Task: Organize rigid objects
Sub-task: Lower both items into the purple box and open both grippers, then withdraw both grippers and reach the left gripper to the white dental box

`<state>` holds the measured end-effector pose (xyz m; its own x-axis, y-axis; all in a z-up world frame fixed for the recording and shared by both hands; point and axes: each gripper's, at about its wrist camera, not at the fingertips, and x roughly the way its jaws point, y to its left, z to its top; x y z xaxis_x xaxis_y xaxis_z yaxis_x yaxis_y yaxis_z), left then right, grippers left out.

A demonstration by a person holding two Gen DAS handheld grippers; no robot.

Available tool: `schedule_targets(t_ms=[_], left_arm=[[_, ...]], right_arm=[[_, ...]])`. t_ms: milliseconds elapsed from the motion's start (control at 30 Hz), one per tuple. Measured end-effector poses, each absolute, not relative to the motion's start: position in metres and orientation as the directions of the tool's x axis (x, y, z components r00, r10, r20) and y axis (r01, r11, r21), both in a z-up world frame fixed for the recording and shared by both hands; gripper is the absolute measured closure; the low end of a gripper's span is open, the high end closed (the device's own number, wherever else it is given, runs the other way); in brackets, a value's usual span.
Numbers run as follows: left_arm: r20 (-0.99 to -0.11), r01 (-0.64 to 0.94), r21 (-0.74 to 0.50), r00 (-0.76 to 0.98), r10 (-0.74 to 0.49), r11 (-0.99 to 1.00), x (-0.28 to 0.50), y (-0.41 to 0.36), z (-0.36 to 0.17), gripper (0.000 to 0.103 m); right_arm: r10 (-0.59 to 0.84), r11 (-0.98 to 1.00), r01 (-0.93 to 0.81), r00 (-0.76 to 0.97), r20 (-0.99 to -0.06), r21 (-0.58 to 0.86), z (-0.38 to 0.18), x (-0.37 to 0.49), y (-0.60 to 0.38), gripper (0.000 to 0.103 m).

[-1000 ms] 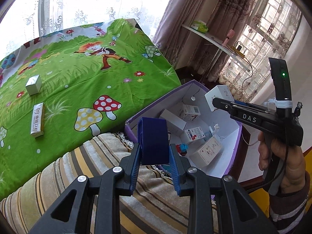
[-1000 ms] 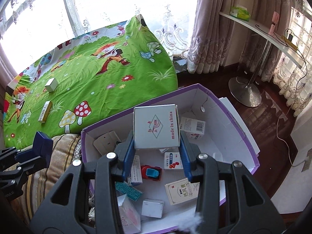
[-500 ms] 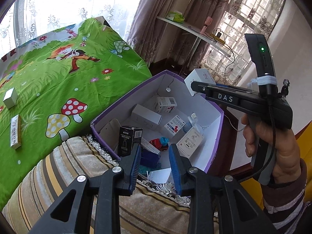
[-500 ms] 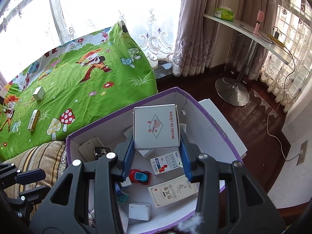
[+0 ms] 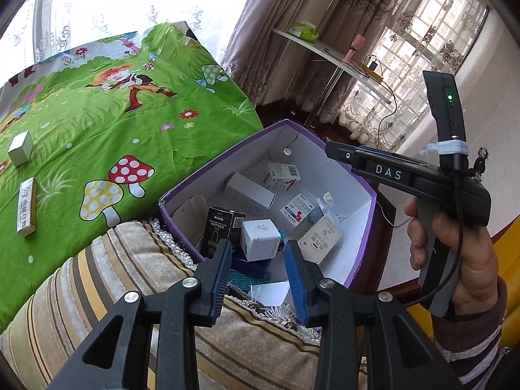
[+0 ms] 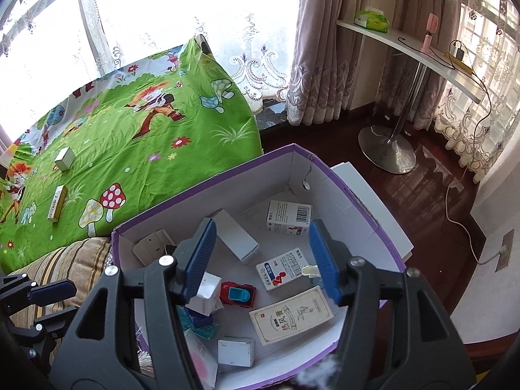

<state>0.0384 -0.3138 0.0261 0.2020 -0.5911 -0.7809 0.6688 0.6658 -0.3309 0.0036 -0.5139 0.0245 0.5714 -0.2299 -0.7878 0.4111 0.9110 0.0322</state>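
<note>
Right wrist view: black jaw arm covers most of the white cube box [image 6: 205, 292] and part of the teal pack [image 6: 198, 321]; the pink-print box [image 6: 203, 362] is cut off by the bottom edge. Left wrist view: blue box [image 5: 248, 268] mostly hidden behind the cube and finger pad, toy car [image 6: 238, 294] not visible there. Print on the small boxes on the green sheet [image 5: 97, 136] too small to read.

Both grippers are matte black plastic with ribbed blue pads lining the fingers [image 5: 222, 279] and silver screws at the joints. The right gripper [image 5: 338, 154] bears white "DAS" lettering, a green light, white tape and a black cable. The bare right hand [image 5: 455, 256] wears a brown striped sleeve [image 5: 477, 341].
</note>
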Motion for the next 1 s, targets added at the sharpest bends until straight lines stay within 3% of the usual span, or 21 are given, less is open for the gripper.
schedule_targets(t_ms=[433, 1000], left_arm=[[-0.789, 0.582, -0.337, 0.253, -0.559, 0.740, 0.065, -0.286, 0.025, 0.059], [-0.868, 0.316, -0.211, 0.375, -0.326, 0.925, 0.175, -0.179, 0.001, 0.054]], right_arm=[[-0.185, 0.930, 0.366, 0.566, -0.803, 0.044, 0.018, 0.011, -0.497, 0.034], [-0.131, 0.957, 0.287, 0.543, -0.830, 0.036, 0.005, 0.037, -0.465, 0.032]])
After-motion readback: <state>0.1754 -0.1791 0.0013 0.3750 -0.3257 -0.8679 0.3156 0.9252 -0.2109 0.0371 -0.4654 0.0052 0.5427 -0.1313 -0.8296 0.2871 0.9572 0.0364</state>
